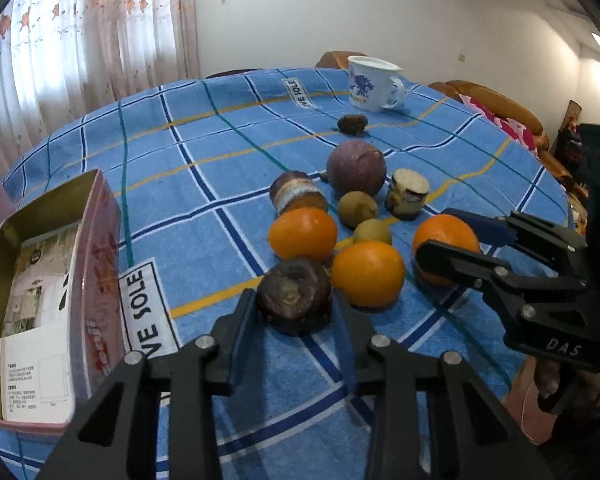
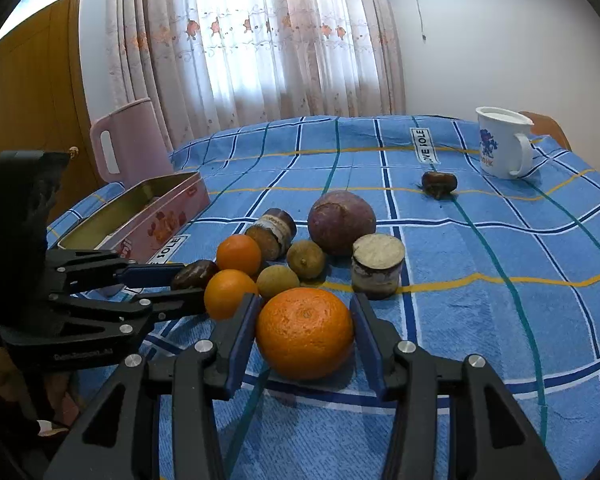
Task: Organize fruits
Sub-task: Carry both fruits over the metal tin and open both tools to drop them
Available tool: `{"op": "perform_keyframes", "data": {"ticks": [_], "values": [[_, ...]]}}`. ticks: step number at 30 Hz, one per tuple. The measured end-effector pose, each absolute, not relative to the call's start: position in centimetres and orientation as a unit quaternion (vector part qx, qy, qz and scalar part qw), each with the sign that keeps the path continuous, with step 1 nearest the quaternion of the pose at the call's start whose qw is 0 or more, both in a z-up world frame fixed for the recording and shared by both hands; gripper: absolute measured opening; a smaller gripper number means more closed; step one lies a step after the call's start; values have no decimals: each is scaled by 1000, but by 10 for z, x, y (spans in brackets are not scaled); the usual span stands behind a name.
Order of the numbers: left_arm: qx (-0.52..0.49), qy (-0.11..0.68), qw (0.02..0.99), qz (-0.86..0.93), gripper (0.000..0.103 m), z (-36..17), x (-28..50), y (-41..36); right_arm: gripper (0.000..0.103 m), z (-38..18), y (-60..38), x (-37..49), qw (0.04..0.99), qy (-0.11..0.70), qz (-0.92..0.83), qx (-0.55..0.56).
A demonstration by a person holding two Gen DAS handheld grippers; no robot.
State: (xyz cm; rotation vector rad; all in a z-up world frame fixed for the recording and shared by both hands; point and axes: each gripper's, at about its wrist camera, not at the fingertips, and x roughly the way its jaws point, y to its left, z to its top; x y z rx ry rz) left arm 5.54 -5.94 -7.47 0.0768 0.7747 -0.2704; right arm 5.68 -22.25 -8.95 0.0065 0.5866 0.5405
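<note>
A blue checked cloth (image 1: pixel 220 168) was spread over the surface, with white labels printed "LOVE SOLE" sewn onto it. A white mug (image 2: pixel 504 142) with a blue and red figure was stood upright near the far edge. A pink jug (image 2: pixel 130 144) was set at the left corner, just behind the tin. Sheer curtains (image 2: pixel 260 40) embroidered with orange flowers were hung before a bright window. A white wall (image 1: pixel 380 8) was seen behind, and a brown sofa (image 1: pixel 496 106) with a pink flowered cover was placed beyond the right edge.
</note>
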Motion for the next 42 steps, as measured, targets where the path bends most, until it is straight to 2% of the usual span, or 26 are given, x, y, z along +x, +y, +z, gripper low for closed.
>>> {"op": "perform_keyframes", "data": {"ticks": [17, 31, 42], "values": [[32, 279, 959, -50, 38, -25, 28, -17, 49, -37, -180, 57, 923, 228, 309, -37], [-4, 282, 959, 35, 38, -28, 33, 60, 49, -3, -86, 81, 896, 209, 384, -81], [-34, 286, 955, 74, 38, -37, 32, 107, 49, -3, -18, 91, 882, 210, 400, -133]]}}
